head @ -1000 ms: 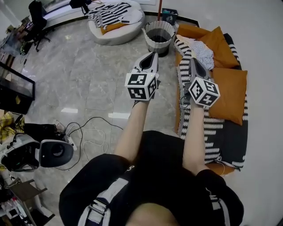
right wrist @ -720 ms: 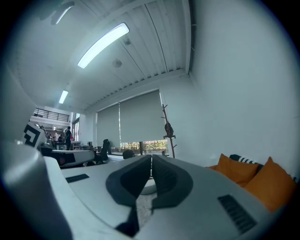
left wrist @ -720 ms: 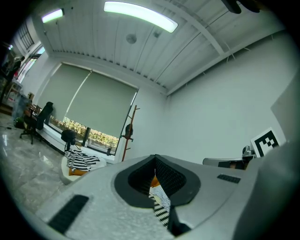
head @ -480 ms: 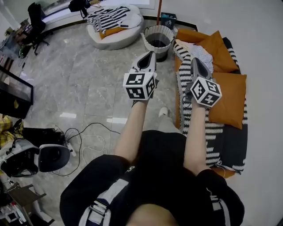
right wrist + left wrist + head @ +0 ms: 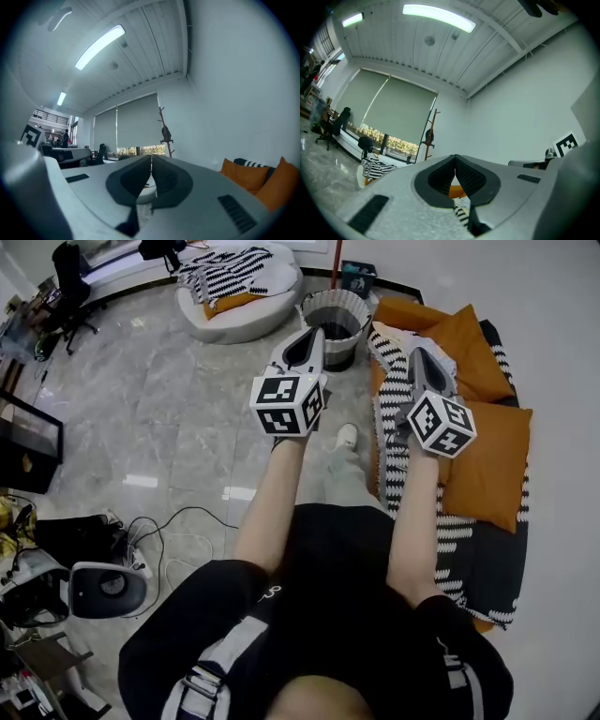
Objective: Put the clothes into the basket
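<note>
Person stepping forward, carrying left claw [image 5: 319,332] and right claw [image 5: 417,352] closer to sofa [image 5: 487,549]; both claws staying closed, empty. Pale patterned clothes [image 5: 401,338] lying on sofa, round basket [image 5: 333,304] on floor just beside. Approach only, nothing picked up yet

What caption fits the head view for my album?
Left gripper and right gripper, both shut, point toward basket and clothes.

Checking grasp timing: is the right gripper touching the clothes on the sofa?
Apart. The right gripper view shows the right gripper shut on nothing, its tips in open air; the clothes lie below, on the sofa.
</note>
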The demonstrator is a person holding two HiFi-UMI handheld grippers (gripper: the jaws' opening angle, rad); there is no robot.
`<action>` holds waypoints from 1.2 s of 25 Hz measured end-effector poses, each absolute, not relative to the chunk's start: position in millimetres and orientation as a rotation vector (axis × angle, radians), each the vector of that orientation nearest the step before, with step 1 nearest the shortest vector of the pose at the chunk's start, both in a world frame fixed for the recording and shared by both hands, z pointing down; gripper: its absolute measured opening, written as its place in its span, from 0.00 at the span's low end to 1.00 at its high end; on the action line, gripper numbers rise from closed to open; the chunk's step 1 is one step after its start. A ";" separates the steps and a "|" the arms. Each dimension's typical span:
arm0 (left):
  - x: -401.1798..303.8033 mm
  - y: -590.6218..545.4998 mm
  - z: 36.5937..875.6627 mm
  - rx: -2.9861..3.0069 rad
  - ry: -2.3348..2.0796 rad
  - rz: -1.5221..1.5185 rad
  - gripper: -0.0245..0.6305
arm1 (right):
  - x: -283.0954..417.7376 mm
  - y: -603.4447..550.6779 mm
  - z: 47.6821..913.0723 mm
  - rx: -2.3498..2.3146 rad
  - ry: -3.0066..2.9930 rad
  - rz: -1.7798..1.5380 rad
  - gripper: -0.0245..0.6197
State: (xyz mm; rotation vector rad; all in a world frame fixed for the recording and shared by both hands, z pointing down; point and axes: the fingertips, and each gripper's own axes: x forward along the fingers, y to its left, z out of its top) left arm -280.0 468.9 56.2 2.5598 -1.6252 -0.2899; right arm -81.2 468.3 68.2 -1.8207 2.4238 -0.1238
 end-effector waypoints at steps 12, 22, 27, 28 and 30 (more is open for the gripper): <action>-192.7 221.1 69.5 2.537 -1.649 -0.176 0.05 | -5.9 203.4 71.9 -1.768 2.465 -0.226 0.06; -169.4 34.0 63.3 2.481 -1.789 0.037 0.05 | 14.1 3.2 77.8 -1.664 2.552 -0.362 0.06; -147.8 -11.9 59.6 2.516 -1.752 0.079 0.05 | 23.6 -43.9 76.2 -1.642 2.535 -0.387 0.06; -144.9 -17.7 60.9 2.523 -1.742 0.089 0.05 | 24.9 -49.7 78.4 -1.644 2.532 -0.395 0.06; -139.7 -28.5 63.7 2.532 -1.724 0.110 0.05 | 29.7 -58.9 82.2 -1.650 2.519 -0.408 0.06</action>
